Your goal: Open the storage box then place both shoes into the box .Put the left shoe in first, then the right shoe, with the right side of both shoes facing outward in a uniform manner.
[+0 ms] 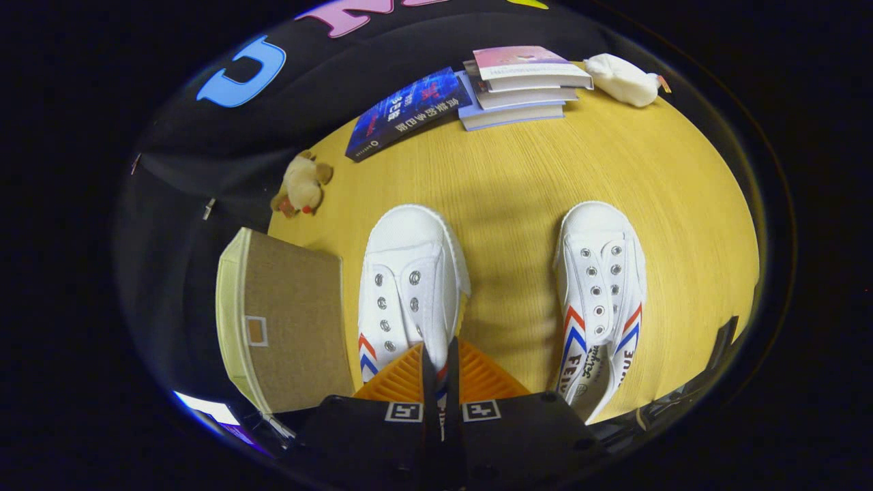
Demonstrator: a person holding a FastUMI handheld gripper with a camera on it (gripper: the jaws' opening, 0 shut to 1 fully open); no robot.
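The fingers (pixel 440 382) stand nearly together over the heel end of the left shoe (pixel 409 286), with a thin sliver of its collar showing in the narrow gap between them. They look clenched on that collar edge, though how firmly both sides press cannot be told from here. The right shoe (pixel 603 300) lies well apart to the right, toe pointing far, untouched on the table (pixel 511 177).

The storage box (pixel 286 320) sits just beside the left shoe, on its left, at the near left corner of the table. Its fabric top looks flat and closed, so by my reading the opening step may not be done, yet the grasp is already on the first shoe.

If the lid is indeed shut, it needs lifting before any shoe goes in; otherwise the next move calls for raising the left shoe and carrying it leftward over the box wall, turned so its right side faces outward.

Room is good: bare table lies between and beyond the shoes. The books (pixel 505 85), a small plush toy (pixel 303 184) and a white pouch (pixel 624 78) sit far off. The table's left edge runs close behind the box.
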